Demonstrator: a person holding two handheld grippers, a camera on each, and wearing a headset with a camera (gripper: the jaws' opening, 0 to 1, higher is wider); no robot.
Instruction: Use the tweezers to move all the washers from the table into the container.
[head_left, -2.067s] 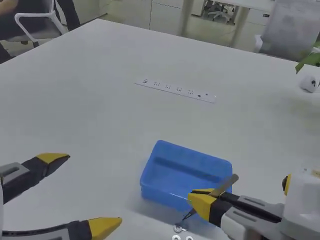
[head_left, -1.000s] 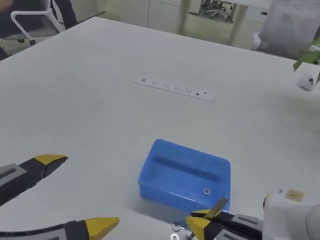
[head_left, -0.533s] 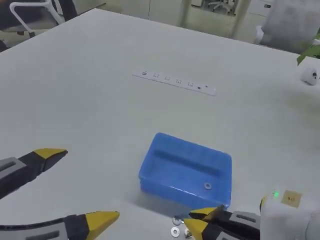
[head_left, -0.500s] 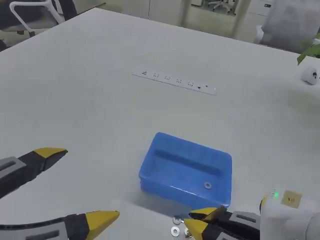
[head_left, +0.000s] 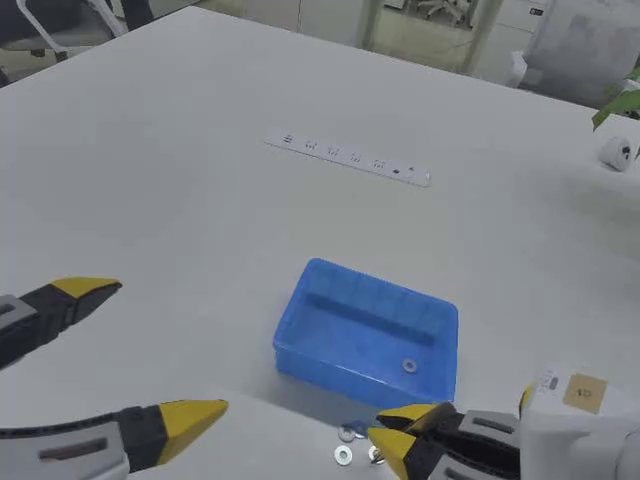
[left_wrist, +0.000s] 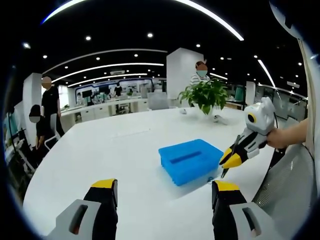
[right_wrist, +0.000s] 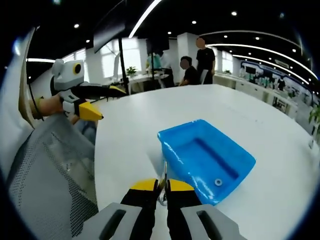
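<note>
Your right tongs (right_wrist: 161, 186) are pressed together, pinching the thin metal tweezers (right_wrist: 164, 172), which jut forward between them; the small silver washers (head_left: 343, 456) lie on the white surface (head_left: 200, 200) just beside their tips; the blue rectangular plastic container (head_left: 330, 368) sits just beyond, with a lone washer (head_left: 409, 366) inside; your left tongs (head_left: 150, 350) are spread wide, well apart to the left, holding nothing.

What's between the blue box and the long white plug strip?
Nothing: the head view shows bare table between the blue container and the power strip.
</note>
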